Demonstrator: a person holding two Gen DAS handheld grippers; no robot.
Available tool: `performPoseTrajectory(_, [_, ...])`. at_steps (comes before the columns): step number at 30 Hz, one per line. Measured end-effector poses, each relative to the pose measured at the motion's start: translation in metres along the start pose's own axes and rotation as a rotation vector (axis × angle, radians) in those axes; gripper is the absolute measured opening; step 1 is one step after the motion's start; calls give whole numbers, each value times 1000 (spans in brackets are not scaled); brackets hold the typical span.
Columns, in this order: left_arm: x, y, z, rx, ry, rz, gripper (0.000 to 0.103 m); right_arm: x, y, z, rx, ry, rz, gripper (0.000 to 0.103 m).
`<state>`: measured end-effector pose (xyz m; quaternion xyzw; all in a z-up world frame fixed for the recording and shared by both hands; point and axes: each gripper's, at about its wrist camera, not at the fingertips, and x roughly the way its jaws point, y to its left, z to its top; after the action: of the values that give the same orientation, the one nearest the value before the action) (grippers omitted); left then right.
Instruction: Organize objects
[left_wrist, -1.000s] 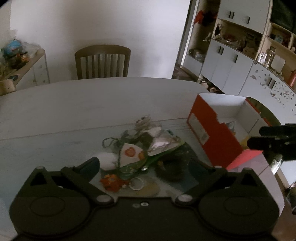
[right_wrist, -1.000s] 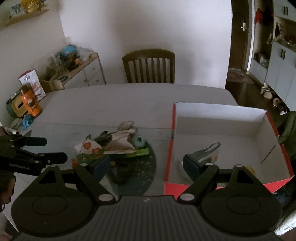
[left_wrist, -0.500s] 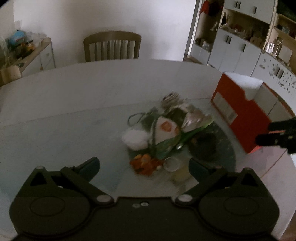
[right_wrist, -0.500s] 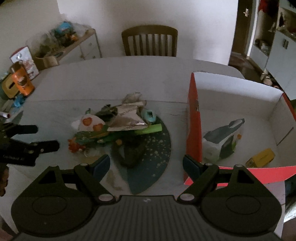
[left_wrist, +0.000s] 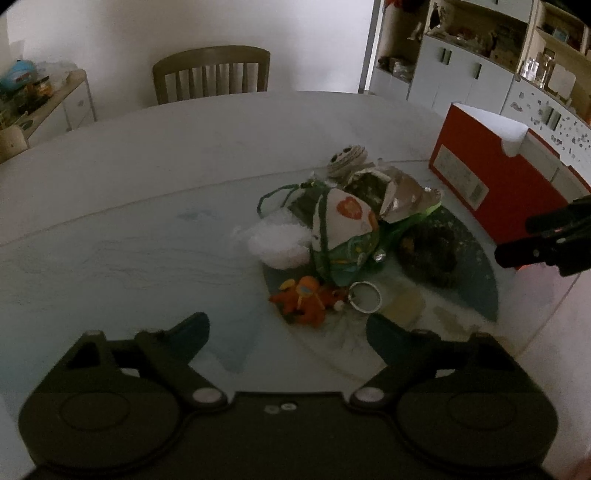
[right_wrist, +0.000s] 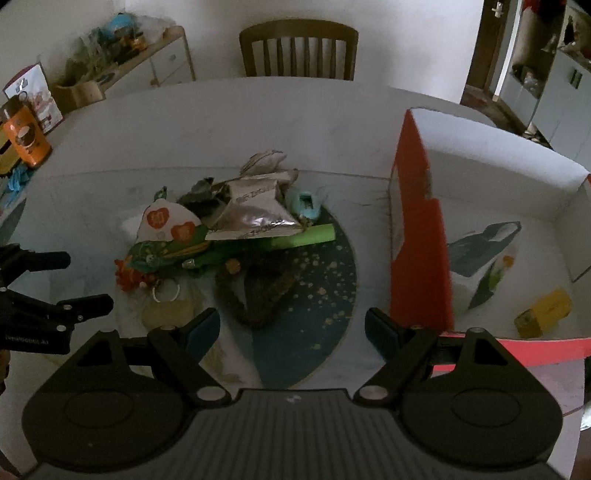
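Since both grippers, left gripper (left_wrist: 286, 326) and right gripper (right_wrist: 291, 325), hang with fingers spread and empty, the pile (right_wrist: 221, 229) at twelve o'clock awaits sorting into the red box (right_wrist: 421, 258).

Both wrist views high above table (left_wrist: 155, 155), facing chair (right_wrist: 298, 48) (shared clutter pile (left_wrist: 343, 229))

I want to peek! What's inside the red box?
Inside the box lie a white bag with a dark print and a yellow block. Its red wall hides the near-left corner.

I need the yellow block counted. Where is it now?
In the right wrist view, the yellow block lies inside the red box, near its front right corner, right of the white patterned bag.
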<state>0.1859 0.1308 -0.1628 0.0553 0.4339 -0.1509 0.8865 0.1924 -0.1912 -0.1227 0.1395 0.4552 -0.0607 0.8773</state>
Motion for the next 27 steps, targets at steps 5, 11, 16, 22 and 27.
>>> performPoseTrajectory(5, [7,6,0,-19,7,-17,78,10,10,4,-27,1,-17,86])
performPoseTrajectory(11, [12,5,4,-18,4,-38,75,20,19,9,-14,8,-12,81])
performPoseTrajectory(16, [19,5,6,-21,17,-57,70,39,17,13,62,28,-41,65])
performPoseTrajectory(22, [25,6,8,-16,29,-77,58,59,6,20,149,59,-49,58])
performPoseTrajectory(27, [27,8,9,-18,23,-91,51,72,5,20,161,86,-57,51])
